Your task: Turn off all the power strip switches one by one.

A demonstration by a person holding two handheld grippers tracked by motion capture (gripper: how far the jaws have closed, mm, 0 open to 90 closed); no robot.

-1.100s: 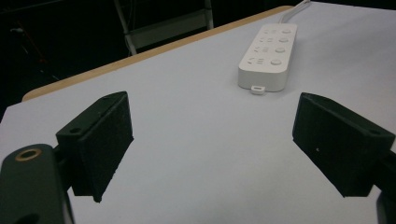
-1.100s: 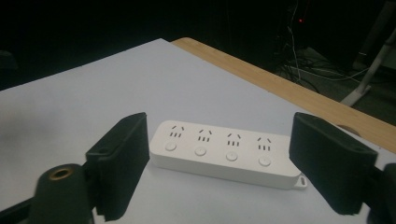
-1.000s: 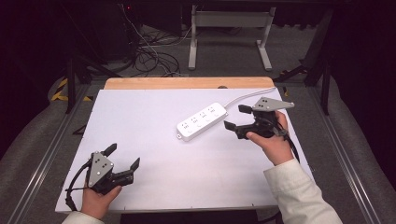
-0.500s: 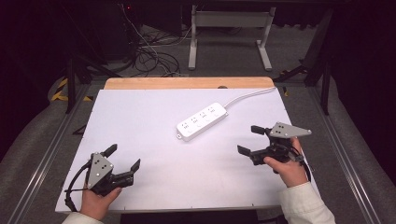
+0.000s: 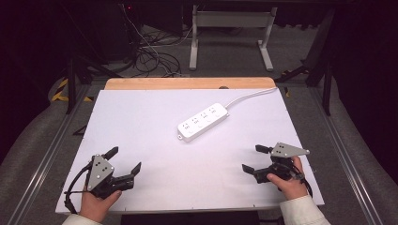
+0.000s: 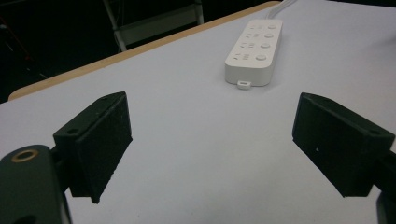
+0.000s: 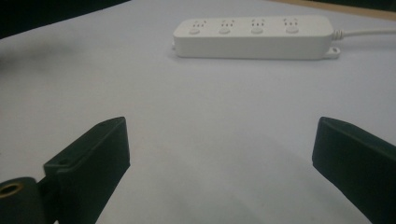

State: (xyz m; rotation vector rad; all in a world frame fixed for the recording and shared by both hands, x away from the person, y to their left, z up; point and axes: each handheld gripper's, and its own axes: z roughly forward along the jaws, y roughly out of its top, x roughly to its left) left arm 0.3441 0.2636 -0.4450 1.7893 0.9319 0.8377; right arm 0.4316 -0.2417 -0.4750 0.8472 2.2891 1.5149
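White power strip (image 5: 203,122) lies flat at the centre of the high view on the white table (image 5: 141,122), its long axis running diagonally from lower left to upper right. Its cable (image 5: 248,96) leaves the upper-right end toward the table's far edge. The left gripper (image 5: 124,161) sits at lower left, the right gripper (image 5: 255,159) at lower right, both spread wide with nothing between the jaws and well apart from the strip. The right gripper view shows four sockets, each with a round button, and a mounting tab at each end; the left gripper view sees the strip end-on at upper right.
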